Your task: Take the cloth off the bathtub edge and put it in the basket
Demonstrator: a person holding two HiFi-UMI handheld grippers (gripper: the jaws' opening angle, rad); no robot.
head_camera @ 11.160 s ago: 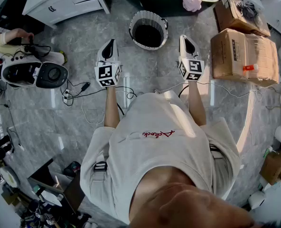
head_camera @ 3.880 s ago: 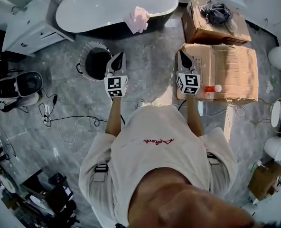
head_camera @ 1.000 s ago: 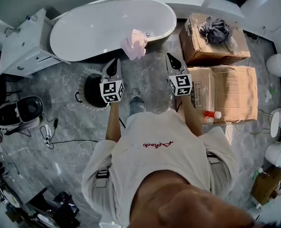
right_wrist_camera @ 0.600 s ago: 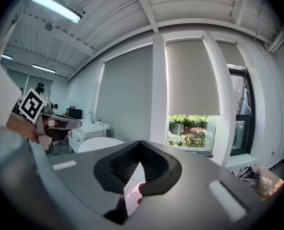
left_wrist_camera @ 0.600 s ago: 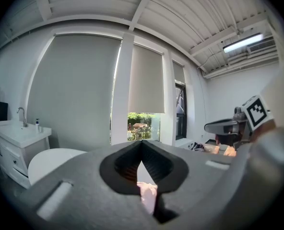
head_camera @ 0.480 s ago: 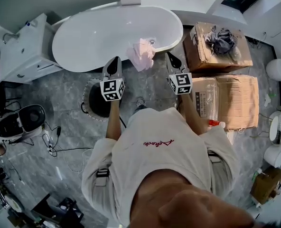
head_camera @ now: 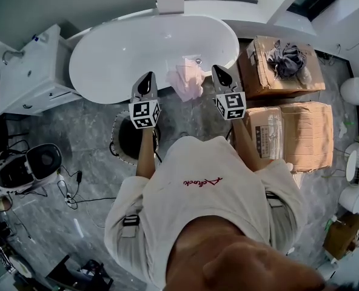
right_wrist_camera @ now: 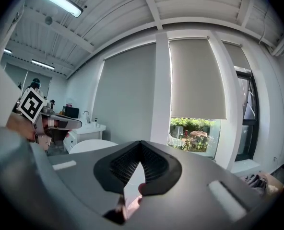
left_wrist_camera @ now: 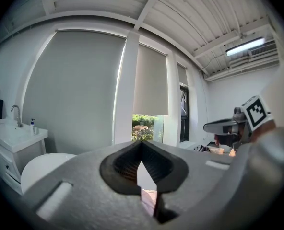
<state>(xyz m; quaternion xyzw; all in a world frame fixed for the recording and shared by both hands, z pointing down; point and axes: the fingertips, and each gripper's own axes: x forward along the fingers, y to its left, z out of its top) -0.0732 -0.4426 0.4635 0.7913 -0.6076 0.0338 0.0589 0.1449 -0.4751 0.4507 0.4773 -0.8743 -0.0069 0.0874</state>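
Observation:
A pink cloth hangs crumpled over the near edge of the white bathtub. My left gripper is shut and empty, just left of the cloth, its tip over the tub's rim. To the cloth's right, my right gripper is also shut and holds nothing. The round dark basket stands on the floor before the tub, partly hidden under my left forearm. In the left gripper view the jaws meet, with a bit of pink below them. The right gripper view shows the jaws closed as well.
A white vanity cabinet stands left of the tub. Two cardboard boxes sit at the right, the far one with a grey rag on it. A vacuum-like device and cables lie on the floor at the left.
Both grippers have moved forward to the tub and now flank the pink cloth. The basket has slid back in the view, under the left forearm.

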